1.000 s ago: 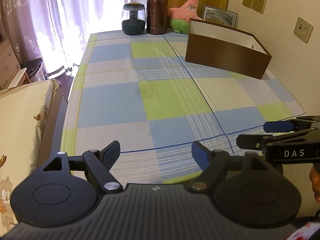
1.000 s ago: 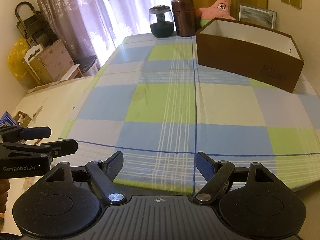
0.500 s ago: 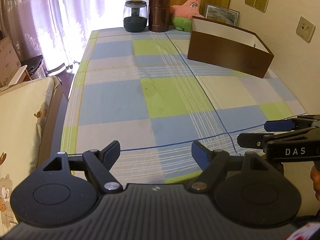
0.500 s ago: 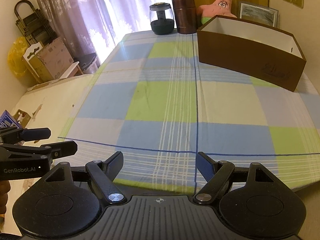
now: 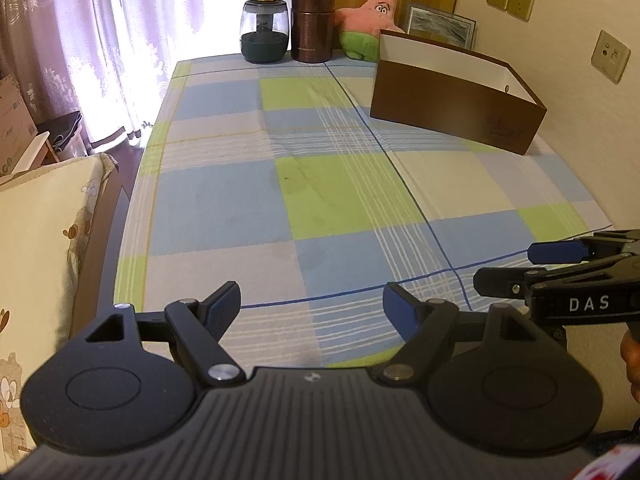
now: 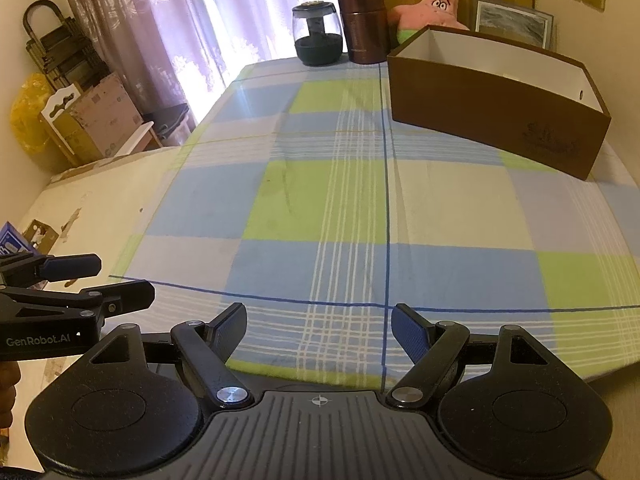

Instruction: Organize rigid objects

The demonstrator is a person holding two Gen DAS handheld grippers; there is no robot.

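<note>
My left gripper [image 5: 312, 306] and right gripper [image 6: 318, 326] hover spread wide and empty over the near edge of the checked surface [image 6: 332, 200], the brown box [image 6: 496, 120] far ahead to the right.

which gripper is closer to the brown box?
Right. The right gripper is at the near table edge, more in line with the brown box; the left gripper sits further left of it.

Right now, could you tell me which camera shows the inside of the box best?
The right wrist view: the box is nearer and its white inner walls show. The left wrist view shows mostly its brown front.
</note>
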